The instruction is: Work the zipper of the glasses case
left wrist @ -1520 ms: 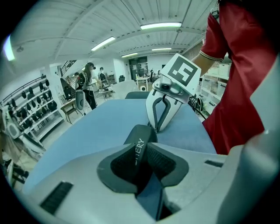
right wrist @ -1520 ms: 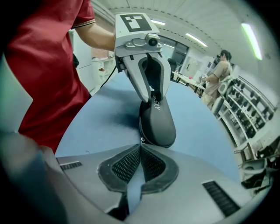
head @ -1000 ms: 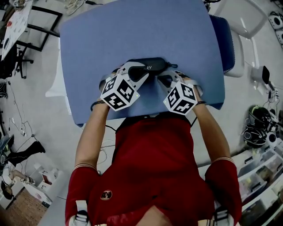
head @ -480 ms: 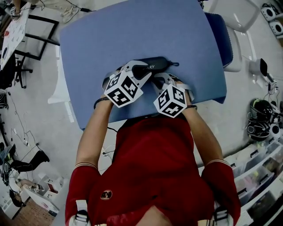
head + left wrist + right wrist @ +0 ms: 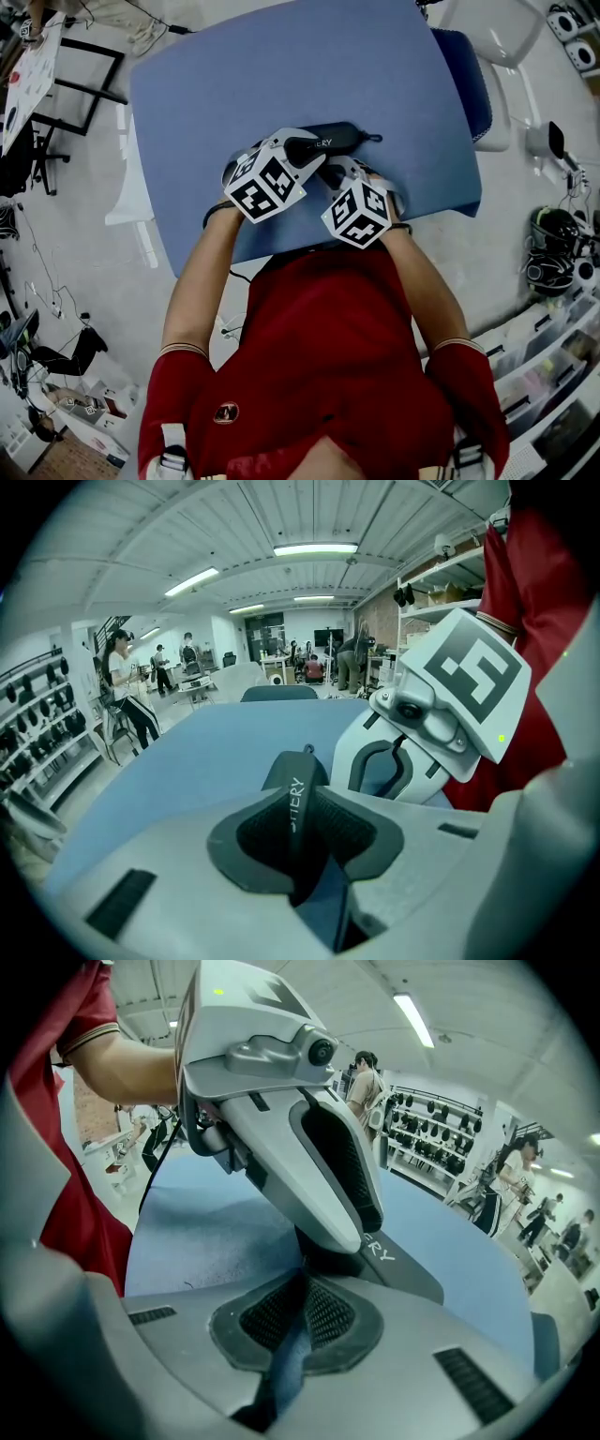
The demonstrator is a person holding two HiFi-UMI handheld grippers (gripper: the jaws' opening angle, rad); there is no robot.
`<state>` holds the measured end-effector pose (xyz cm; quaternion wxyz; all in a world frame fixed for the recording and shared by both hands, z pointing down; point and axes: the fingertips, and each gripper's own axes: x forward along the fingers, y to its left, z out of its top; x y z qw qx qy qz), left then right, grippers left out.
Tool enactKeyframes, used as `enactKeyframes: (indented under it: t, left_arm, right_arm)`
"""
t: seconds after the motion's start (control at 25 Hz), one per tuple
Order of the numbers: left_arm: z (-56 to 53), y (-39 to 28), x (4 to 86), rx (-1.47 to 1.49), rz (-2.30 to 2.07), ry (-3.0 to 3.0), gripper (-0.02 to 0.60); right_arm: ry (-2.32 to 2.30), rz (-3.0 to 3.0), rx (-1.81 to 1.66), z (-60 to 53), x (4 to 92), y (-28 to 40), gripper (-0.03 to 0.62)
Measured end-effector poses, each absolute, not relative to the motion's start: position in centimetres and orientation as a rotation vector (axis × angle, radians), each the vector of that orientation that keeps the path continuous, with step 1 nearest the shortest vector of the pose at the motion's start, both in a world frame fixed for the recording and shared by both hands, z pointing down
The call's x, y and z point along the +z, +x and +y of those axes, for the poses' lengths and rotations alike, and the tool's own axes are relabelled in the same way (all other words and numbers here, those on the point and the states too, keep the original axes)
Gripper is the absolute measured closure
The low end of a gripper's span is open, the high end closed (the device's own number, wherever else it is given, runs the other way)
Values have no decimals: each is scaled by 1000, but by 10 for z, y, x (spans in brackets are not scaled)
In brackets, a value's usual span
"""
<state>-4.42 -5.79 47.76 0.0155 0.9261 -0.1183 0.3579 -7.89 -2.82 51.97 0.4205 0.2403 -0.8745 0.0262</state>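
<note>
Your left hand-held gripper (image 5: pixel 296 819) is clamped on the glasses case (image 5: pixel 289 769). Its 2 dark pads squeeze the case from both sides. You can see the white letters on the case between them. The case sticks out past the pads, away from you.

Your right hand-held gripper (image 5: pixel 300 1305) has its 2 jaws pressed together. Their tips sit right at the near side of the case, just under a jaw of the left one. I cannot tell if a zipper tab is pinched there. Your 2 grippers are very close to each other, and the left one reaches a bit farther across the case.

The black case lies on the blue bench (image 5: pixel 281 66), about in the middle from left to right and close to the near edge. It runs from left to right. Its left part is hidden under your left hand-held gripper. At its right end a small loop (image 5: pixel 376 138) pokes out over the bench.

Far off in the room, people (image 5: pixel 124 691) stand by some racks.
</note>
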Motion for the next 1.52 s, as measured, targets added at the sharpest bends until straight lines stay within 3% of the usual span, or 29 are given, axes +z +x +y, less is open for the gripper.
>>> enactKeyframes:
  t: [0.36, 1.12, 1.52]
  left_arm:
    - [-43, -52, 473, 1129, -250, 2882, 503]
    - [-18, -25, 459, 1256, -110, 3006, 479]
    - [-29, 15, 467, 1608, 166, 3120, 462]
  right_arm:
    - [475, -2193, -5, -21, 520, -68, 592]
    - [399, -2111, -78, -25, 516, 28, 592]
    - [452, -2087, -93, -50, 517, 75, 592]
